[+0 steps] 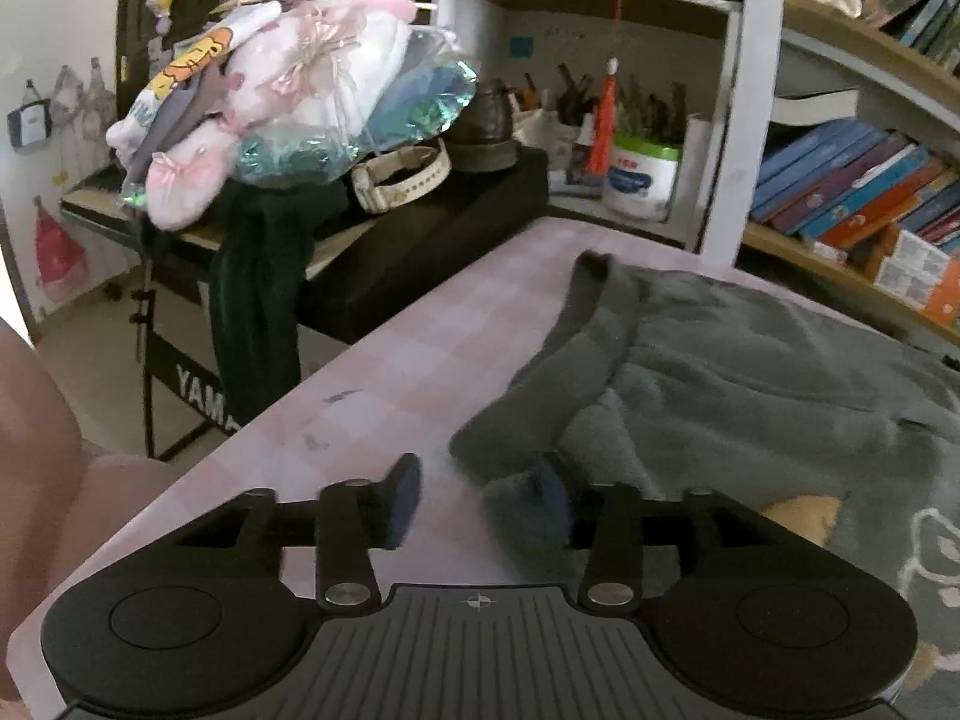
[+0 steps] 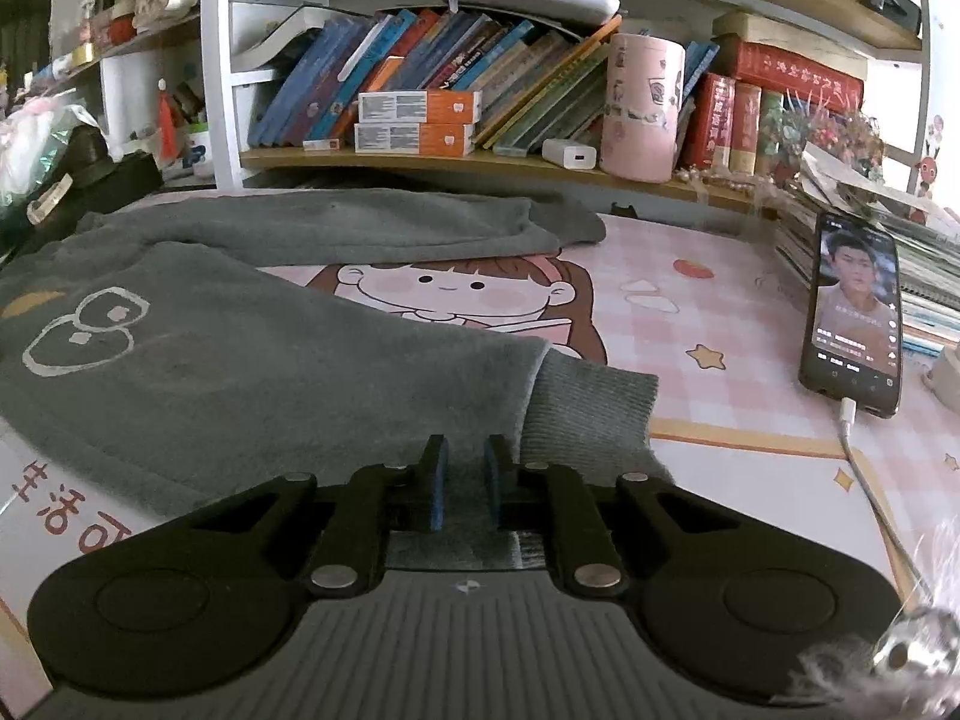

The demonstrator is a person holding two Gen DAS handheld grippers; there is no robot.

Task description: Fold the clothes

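White letters "YAMA", cut off by a hanging dark cloth, are showing on the black keyboard stand (image 1: 192, 396); red-brown Chinese characters, "生活" among them, are running along the white edge of the desk mat (image 2: 54, 510); gold characters on the red books (image 2: 780, 75) are staying too small to read.

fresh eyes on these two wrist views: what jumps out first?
The grey sweatshirt sprawled over the pink checked desk mat, with the right gripper shut on its fabric beside the ribbed cuff. Right of it, a phone stands lit against a paper stack. In the left wrist view, the left gripper is at the sweatshirt's edge, below a heap of pink plush toys.
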